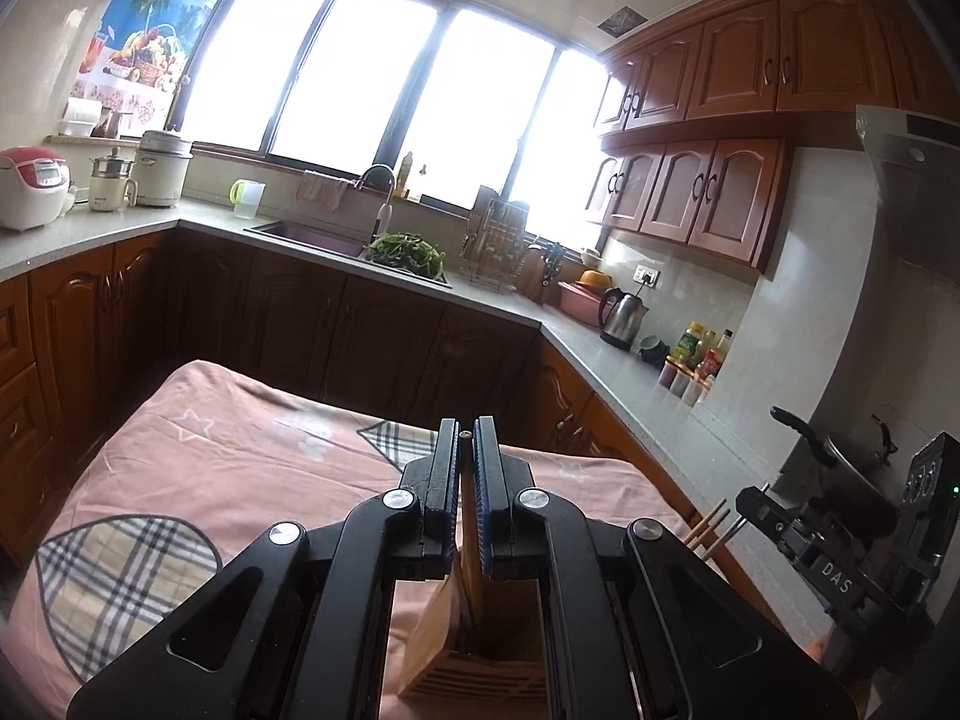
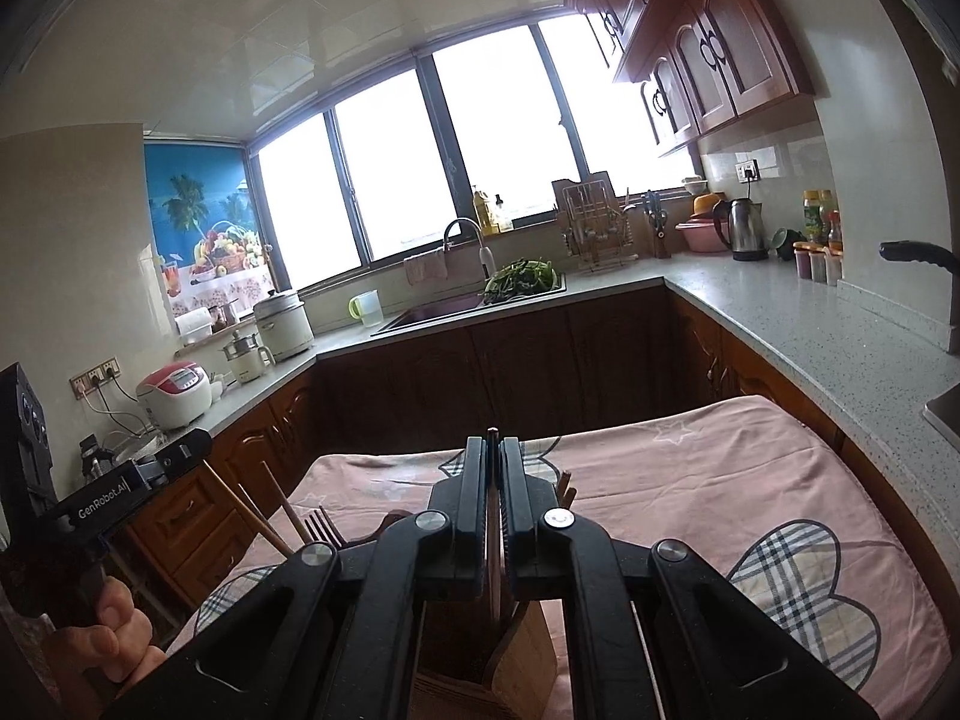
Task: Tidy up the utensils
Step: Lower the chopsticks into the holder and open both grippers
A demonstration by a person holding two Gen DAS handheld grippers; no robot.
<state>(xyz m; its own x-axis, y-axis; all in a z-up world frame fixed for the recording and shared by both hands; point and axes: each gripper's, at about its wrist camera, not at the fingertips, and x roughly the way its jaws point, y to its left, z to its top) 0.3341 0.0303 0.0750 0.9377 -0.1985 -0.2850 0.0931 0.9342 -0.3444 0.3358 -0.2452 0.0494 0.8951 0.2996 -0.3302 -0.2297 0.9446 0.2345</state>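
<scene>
A wooden utensil holder [image 1: 474, 654] with a slatted side sits low between my grippers, over a table covered in pink cloth [image 1: 240, 456]. My left gripper [image 1: 466, 427] is shut on a thin wooden wall of this holder. In the right wrist view my right gripper [image 2: 492, 443] is shut on another thin wall of the holder [image 2: 516, 660]. Wooden chopsticks [image 2: 273, 519] and a fork [image 2: 324, 525] stick up from behind the right gripper's linkage; their lower ends are hidden. Chopstick tips [image 1: 708, 525] also show in the left wrist view.
A person's hand [image 2: 120, 630] holds the left gripper's handle. Grey counters run around the room with a sink [image 2: 432, 309], greens [image 2: 522, 276], a kettle [image 1: 624, 315], a rice cooker [image 1: 33, 186] and a black pan [image 1: 852, 456]. The pink cloth [image 2: 720, 480] stretches ahead.
</scene>
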